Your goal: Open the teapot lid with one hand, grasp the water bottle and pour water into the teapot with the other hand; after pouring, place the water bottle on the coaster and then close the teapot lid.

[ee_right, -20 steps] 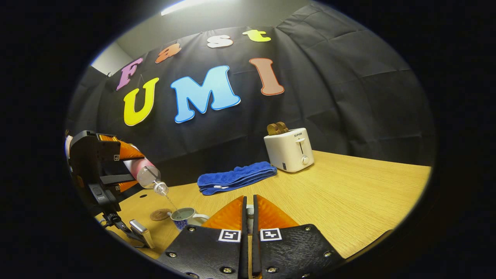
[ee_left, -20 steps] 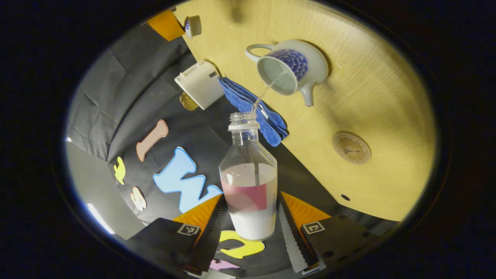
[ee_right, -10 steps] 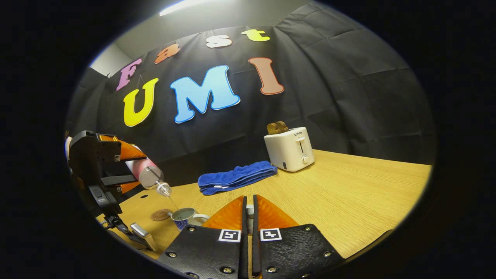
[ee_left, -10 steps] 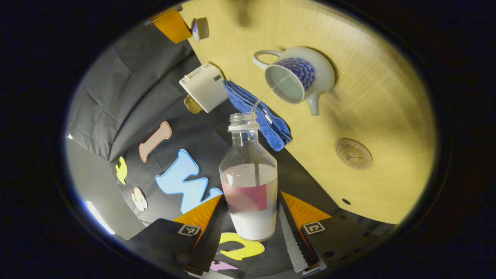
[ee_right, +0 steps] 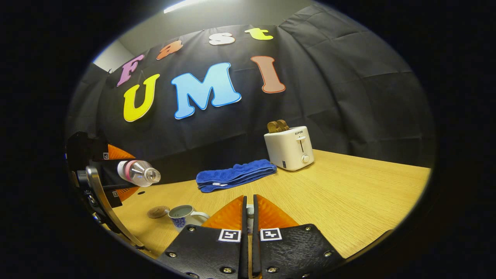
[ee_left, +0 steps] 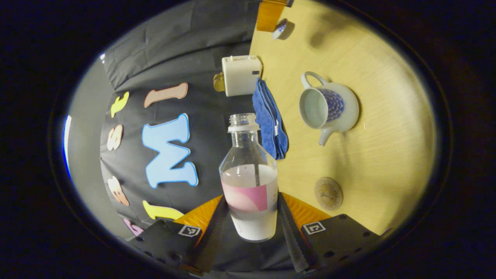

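Left gripper (ee_left: 254, 232): clamps water bottle (ee_left: 250, 182), uncapped
Right gripper (ee_right: 248, 217): narrow, nipping teapot lid (ee_right: 249, 209)
Teapot (ee_left: 327, 108): open, 2 o'clock of bottle

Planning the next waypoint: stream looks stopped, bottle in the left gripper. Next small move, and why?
Probably carry the water bottle toward the coaster and stand it upright there. No stream leaves its mouth, the teapot sits open, and the left gripper grips the bottle.

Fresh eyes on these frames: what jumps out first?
The open bottle, clamped in the left gripper and held off the table, part full. Then the lidless teapot on the table, with the coaster nearby. The right gripper pinches the small lid.
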`<state>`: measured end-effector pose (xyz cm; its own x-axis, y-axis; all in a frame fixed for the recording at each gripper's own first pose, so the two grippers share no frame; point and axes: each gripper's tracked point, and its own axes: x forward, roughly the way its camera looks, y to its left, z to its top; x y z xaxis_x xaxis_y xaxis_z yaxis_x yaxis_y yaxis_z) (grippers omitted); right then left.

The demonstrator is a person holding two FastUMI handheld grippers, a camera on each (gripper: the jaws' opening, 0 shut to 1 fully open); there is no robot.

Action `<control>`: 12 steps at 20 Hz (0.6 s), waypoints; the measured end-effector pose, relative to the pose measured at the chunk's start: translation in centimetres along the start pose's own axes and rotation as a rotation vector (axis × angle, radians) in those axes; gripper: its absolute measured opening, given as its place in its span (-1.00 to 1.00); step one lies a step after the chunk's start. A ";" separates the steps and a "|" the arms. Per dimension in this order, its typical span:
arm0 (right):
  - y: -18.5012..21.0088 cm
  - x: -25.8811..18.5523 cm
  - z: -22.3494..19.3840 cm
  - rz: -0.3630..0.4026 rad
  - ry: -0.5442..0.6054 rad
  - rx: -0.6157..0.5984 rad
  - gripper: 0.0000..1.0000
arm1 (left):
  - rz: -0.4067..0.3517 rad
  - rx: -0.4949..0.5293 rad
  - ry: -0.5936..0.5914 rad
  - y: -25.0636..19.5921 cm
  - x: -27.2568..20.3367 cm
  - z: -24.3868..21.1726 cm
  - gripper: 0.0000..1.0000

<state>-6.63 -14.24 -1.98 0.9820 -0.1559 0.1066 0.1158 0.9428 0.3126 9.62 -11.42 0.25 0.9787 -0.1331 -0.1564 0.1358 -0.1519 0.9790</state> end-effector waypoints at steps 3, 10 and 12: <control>0.1 0.2 -0.2 -0.003 0.008 -0.020 -0.92 | 0.008 -0.179 -0.014 -0.9 -0.6 -1.0 0.74; 0.7 0.5 -1.0 -0.001 0.023 -0.068 -0.92 | 0.038 -0.756 -0.028 -2.0 1.1 -2.9 0.73; 0.9 0.5 -1.1 -0.001 0.023 -0.085 -0.92 | 0.046 -0.898 -0.028 -2.2 1.2 -4.0 0.73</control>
<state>-5.83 -13.17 -2.68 0.9849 -0.1510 0.0845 0.1280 0.9645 0.2312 11.08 -7.33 -1.59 0.9836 -0.1457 -0.1066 0.1776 0.6754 0.7157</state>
